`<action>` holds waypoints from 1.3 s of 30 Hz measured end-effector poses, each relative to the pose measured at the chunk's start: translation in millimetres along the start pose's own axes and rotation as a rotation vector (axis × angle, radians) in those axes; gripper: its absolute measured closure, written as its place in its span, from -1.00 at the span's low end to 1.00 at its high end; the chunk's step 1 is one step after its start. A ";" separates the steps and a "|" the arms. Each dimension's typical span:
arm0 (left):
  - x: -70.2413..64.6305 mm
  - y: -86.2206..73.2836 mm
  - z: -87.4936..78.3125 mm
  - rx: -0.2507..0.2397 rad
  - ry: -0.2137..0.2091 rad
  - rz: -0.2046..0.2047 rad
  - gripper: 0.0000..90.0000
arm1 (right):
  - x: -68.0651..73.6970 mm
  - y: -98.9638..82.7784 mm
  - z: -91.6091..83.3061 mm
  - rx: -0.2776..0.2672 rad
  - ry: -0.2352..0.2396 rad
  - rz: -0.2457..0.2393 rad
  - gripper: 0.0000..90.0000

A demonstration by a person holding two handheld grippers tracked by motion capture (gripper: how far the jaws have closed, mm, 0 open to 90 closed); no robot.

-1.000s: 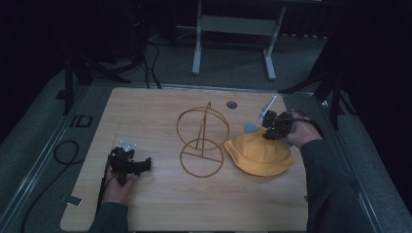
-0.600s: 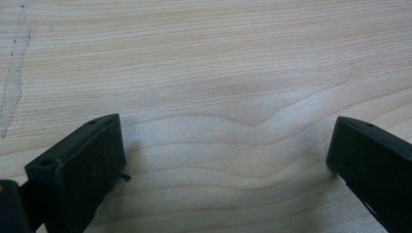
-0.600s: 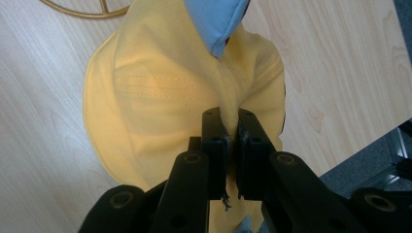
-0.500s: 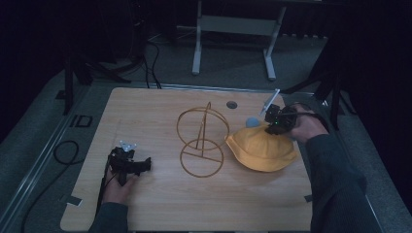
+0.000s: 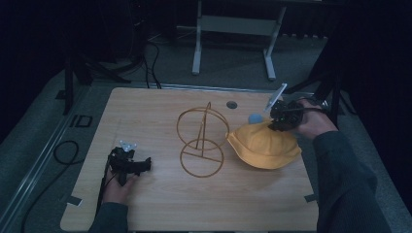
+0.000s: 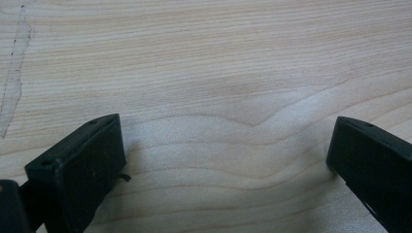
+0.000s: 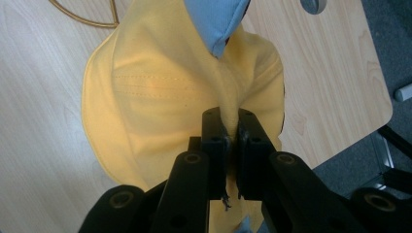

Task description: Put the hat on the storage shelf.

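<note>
Table (image 5: pixel 160 204) of pale wood carries a wire stand (image 5: pixel 201 141) at centre. Yellow hat (image 5: pixel 265 145) lies just right of it, its fabric pinched by the right gripper (image 7: pixel 232 133). Left gripper (image 6: pixel 223 155) rests wide, nothing between.

text: "ID" in dark letters | on: grey floor strip (image 5: pixel 77 121) just left of the bench (image 5: pixel 160 204), beside its far-left corner, high view | other marks: none readable on the bench top, the yellow hat (image 5: pixel 265 148) or the wire stand (image 5: pixel 201 141) | gripper views: no lettering legible
</note>
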State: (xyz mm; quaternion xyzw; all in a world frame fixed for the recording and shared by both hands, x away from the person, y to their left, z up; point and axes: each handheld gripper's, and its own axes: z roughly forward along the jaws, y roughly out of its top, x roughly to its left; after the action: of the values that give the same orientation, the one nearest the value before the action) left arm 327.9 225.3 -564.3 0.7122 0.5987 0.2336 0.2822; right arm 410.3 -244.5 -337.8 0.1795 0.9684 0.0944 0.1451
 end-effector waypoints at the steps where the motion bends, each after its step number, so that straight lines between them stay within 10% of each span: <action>1: 0.0 0.0 0.1 -0.001 0.000 0.000 -0.99 | -0.3 0.0 -1.7 -0.002 -0.001 -0.004 0.87; 39: 0.1 0.0 -0.1 0.002 0.000 0.002 -0.99 | -10.7 -5.0 -61.7 -0.074 -0.044 -0.003 0.87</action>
State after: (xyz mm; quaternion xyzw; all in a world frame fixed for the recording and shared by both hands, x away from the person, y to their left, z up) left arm 327.9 225.4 -564.2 0.7131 0.5983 0.2333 0.2813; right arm 398.8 -261.2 -278.4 0.1746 0.9611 0.1263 0.1728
